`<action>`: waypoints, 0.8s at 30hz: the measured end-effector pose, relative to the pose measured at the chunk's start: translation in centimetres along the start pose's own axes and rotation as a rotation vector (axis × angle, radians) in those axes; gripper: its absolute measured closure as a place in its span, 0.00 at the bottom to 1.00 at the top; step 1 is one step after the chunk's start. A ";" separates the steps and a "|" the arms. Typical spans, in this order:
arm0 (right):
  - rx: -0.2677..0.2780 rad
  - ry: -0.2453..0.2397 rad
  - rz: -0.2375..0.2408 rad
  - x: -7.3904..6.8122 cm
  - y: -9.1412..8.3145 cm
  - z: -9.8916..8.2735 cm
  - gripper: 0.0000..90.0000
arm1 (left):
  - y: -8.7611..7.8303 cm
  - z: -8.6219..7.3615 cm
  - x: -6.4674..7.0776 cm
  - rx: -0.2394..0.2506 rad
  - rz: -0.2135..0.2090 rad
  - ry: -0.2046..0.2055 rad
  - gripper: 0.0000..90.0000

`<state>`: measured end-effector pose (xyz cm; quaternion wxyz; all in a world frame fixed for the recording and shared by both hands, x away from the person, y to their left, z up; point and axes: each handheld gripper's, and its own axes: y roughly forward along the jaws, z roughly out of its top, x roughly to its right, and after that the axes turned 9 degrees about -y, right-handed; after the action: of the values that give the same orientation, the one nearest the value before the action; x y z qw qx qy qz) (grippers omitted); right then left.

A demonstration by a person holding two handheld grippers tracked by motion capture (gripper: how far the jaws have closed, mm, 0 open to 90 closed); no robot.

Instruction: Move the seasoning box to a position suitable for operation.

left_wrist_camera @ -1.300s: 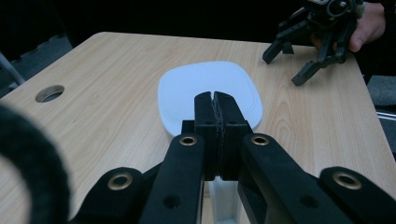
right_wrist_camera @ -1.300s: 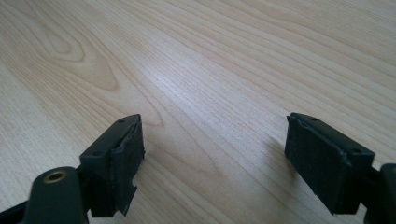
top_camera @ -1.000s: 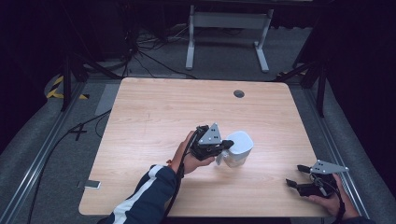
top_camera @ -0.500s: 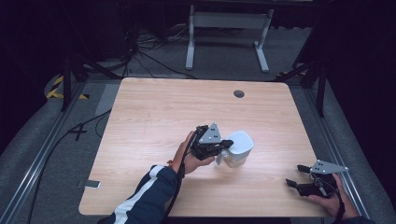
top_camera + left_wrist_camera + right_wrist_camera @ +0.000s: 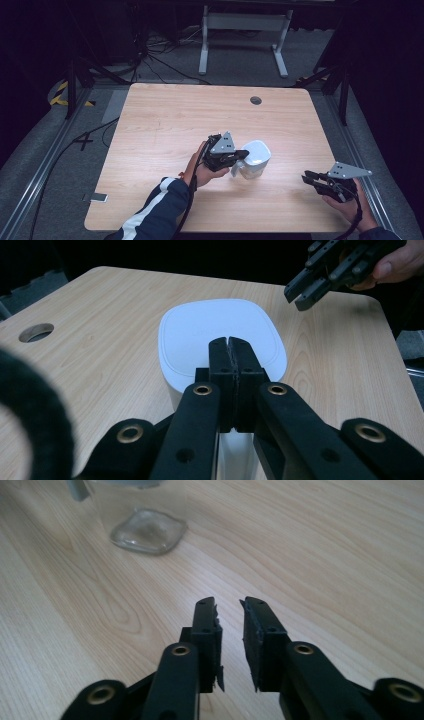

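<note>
A clear container with a white lid [image 5: 257,152] stands at the middle of the wooden table [image 5: 165,115]. My left gripper [image 5: 242,154] is beside its left side, shut. In the left gripper view the pads of the left gripper [image 5: 231,342] meet over the near edge of the lid [image 5: 220,325], and a white part shows under them. My right gripper [image 5: 306,177] hovers near the table's right front corner, pointing left at the container. Its jaws have just been closing. A narrow gap is left in the right gripper [image 5: 229,605], with nothing in it. The glass base [image 5: 147,530] lies ahead.
A round cable hole [image 5: 256,100] sits near the table's far edge. A metal stand [image 5: 240,22] is on the floor beyond the table. Cables run along the floor at the left, and a small flat device [image 5: 95,197] lies there.
My right gripper has risen a little, shifted slightly left, and its jaws have drawn much closer together. My left gripper and the container have stayed put.
</note>
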<state>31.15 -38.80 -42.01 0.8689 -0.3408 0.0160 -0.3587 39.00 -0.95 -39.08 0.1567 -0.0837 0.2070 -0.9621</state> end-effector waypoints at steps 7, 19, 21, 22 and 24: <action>0.030 -0.068 0.027 -0.1 1.0 3.7 1.00 | 0.0 -0.1 0.0 0.010 -0.006 -0.005 1.00; 0.034 -0.170 0.081 -1.4 3.9 9.8 1.00 | 0.0 -0.7 -0.2 0.043 -0.019 -0.023 1.00; 0.031 -0.168 0.083 -1.5 4.0 9.8 1.00 | -0.1 -0.7 -0.2 0.047 -0.019 -0.022 1.00; 0.024 -0.173 0.083 -1.6 4.1 9.8 1.00 | -0.1 -0.7 -0.2 0.047 -0.020 -0.026 1.00; 0.019 -0.173 0.088 -1.7 4.2 9.6 1.00 | -0.1 -0.8 -0.2 0.050 -0.022 -0.023 1.00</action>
<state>35.08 -29.97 -37.53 0.8850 -0.3613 -0.0475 -0.2897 38.95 -0.48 -39.74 0.1504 -0.0933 0.1802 -0.9676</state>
